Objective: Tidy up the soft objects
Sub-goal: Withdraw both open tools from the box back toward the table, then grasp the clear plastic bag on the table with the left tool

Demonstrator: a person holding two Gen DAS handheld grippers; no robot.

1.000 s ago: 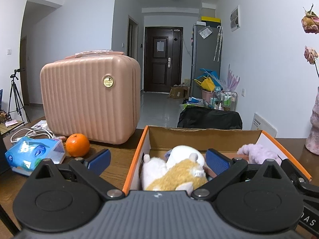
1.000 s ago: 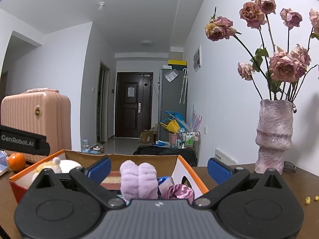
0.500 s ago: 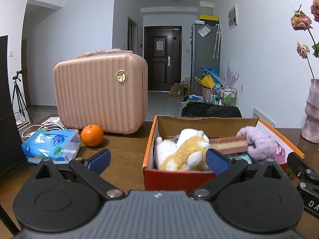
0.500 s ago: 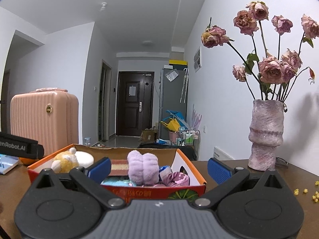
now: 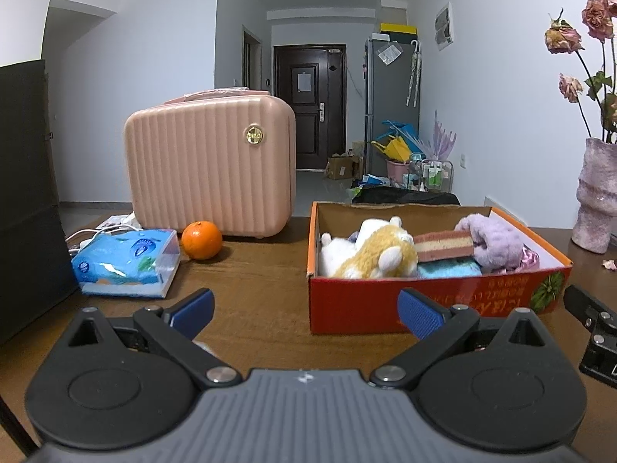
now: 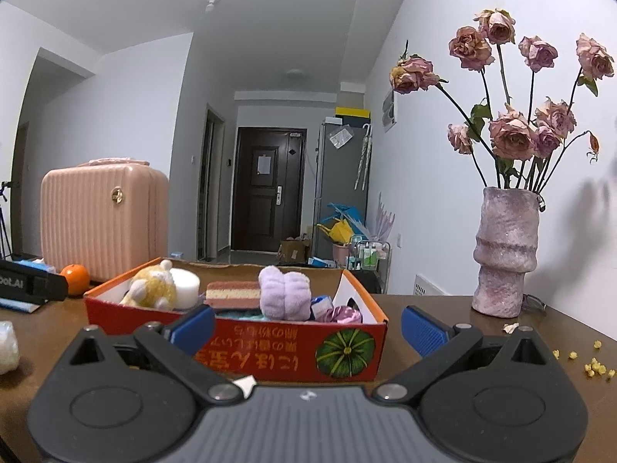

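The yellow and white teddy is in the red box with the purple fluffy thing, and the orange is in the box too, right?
Not quite. The orange is not in the red box; it sits on the table beside the pink suitcase, as the left wrist view shows. The yellow and white teddy and the purple fluffy thing really are in the box.

occluded: teal soft item (image 5: 449, 269) mostly under cake-slice toy (image 5: 443, 245), ahead of right finger | cut off: dark panel (image 5: 27, 193) at frame edge, left of left finger | illegible: inverted print on red box (image 6: 246, 351) between fingers | unidentifiable: pale lump (image 6: 7, 347) cropped far left
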